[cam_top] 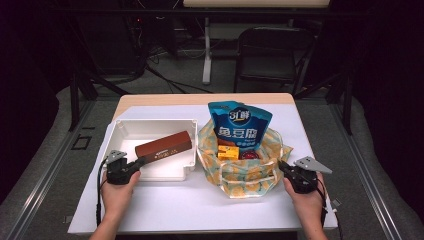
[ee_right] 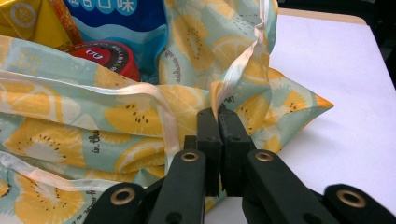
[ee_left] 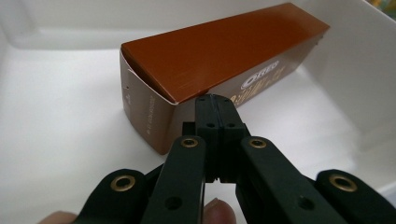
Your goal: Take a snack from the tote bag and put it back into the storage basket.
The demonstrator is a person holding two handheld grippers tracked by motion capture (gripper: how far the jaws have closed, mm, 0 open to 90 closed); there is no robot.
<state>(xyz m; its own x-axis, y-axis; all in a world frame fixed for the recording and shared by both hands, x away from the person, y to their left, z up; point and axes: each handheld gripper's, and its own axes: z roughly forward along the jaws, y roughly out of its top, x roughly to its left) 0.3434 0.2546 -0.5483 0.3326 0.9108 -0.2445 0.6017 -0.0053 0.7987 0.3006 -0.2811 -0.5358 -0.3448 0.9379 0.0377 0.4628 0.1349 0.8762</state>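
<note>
Packing stage, mid-task. The left gripper (cam_top: 131, 167), at the counter's near-left area, is pinching the near end flap of the brown Oreo box (cam_top: 163, 147), its jaws pressed together on the cardboard; the box is lying slantwise inside the white bin (cam_top: 120, 131), its near end reaching the bin's near wall. The right gripper (ee_right: 218, 122), near the counter's right edge, is pinching the pale trim of the lemon-print bag (cam_top: 240, 177), jaws closed on the fabric, apparently holding the mouth open. Already sitting in the bag: a blue snack pouch (cam_top: 239, 127) with large white Chinese characters, a yellow carton (cam_top: 227, 153) and a red-lidded tin (ee_right: 105, 55). Judged remaining: lifting the box across into the bag. The box's side is reading "OREO" (ee_left: 259, 79).
</note>
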